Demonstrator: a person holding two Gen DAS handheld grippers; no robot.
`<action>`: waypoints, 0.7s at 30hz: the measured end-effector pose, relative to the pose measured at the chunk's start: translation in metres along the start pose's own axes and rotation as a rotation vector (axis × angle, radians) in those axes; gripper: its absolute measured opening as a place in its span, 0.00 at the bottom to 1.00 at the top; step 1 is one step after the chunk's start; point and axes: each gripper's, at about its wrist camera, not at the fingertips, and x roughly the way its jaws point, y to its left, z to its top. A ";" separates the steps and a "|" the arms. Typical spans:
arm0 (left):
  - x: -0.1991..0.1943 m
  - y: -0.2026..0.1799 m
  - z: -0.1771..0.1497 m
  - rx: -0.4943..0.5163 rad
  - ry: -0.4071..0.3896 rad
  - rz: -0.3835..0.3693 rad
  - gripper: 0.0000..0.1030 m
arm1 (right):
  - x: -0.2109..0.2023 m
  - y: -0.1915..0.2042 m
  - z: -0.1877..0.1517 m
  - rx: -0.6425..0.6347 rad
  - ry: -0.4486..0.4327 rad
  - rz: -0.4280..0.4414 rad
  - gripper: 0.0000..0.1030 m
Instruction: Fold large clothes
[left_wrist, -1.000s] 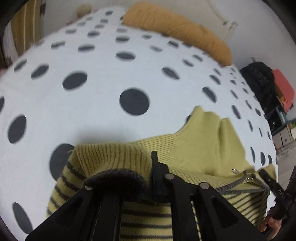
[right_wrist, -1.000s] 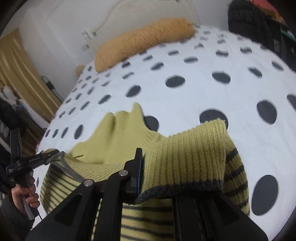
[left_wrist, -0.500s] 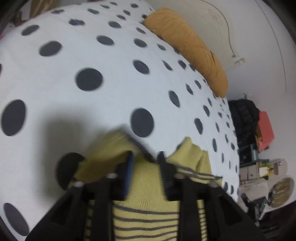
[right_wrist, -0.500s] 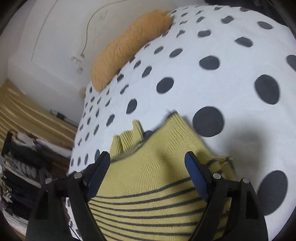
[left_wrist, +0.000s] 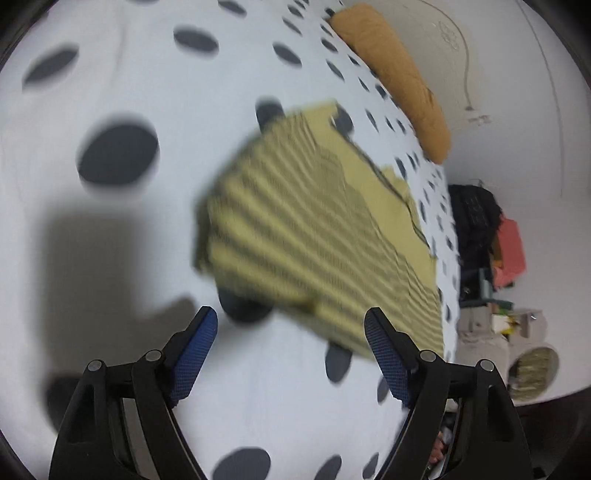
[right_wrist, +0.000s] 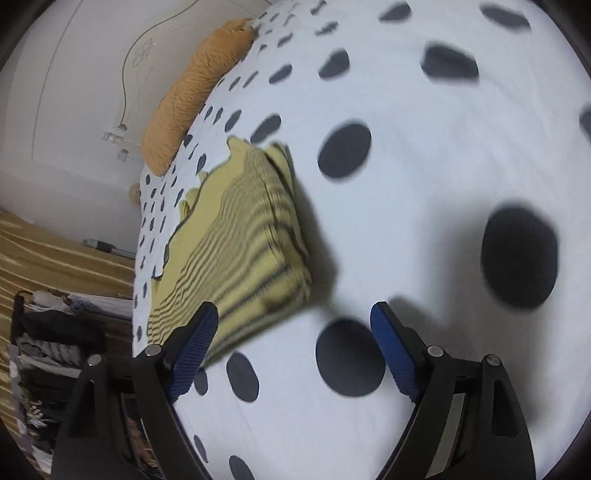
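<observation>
A yellow knit sweater with dark stripes (left_wrist: 317, 229) lies folded into a rough rectangle on the white bed cover with dark dots (left_wrist: 110, 92). It also shows in the right wrist view (right_wrist: 240, 236), left of centre. My left gripper (left_wrist: 291, 332) is open and empty, just short of the sweater's near edge. My right gripper (right_wrist: 293, 328) is open and empty, beside the sweater's near right corner. Both views are blurred by motion.
An orange pillow (left_wrist: 399, 77) lies at the head of the bed, also seen in the right wrist view (right_wrist: 192, 92). A dark bag and red item (left_wrist: 491, 236) sit off one bed side. A rack of clothes (right_wrist: 48, 350) stands off the other side.
Both grippers let go of the sweater's edge, opened wide and pulled back. The sweater now lies folded over on the bed.
</observation>
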 end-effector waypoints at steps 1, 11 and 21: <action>0.009 0.002 -0.009 0.000 0.011 -0.010 0.80 | 0.009 -0.003 -0.004 0.021 0.016 0.023 0.83; 0.088 -0.020 0.033 -0.036 -0.056 0.004 0.75 | 0.093 0.030 0.026 0.034 -0.057 0.070 0.68; 0.035 -0.064 0.032 0.091 -0.110 0.114 0.28 | 0.047 0.112 0.018 -0.339 -0.217 -0.226 0.34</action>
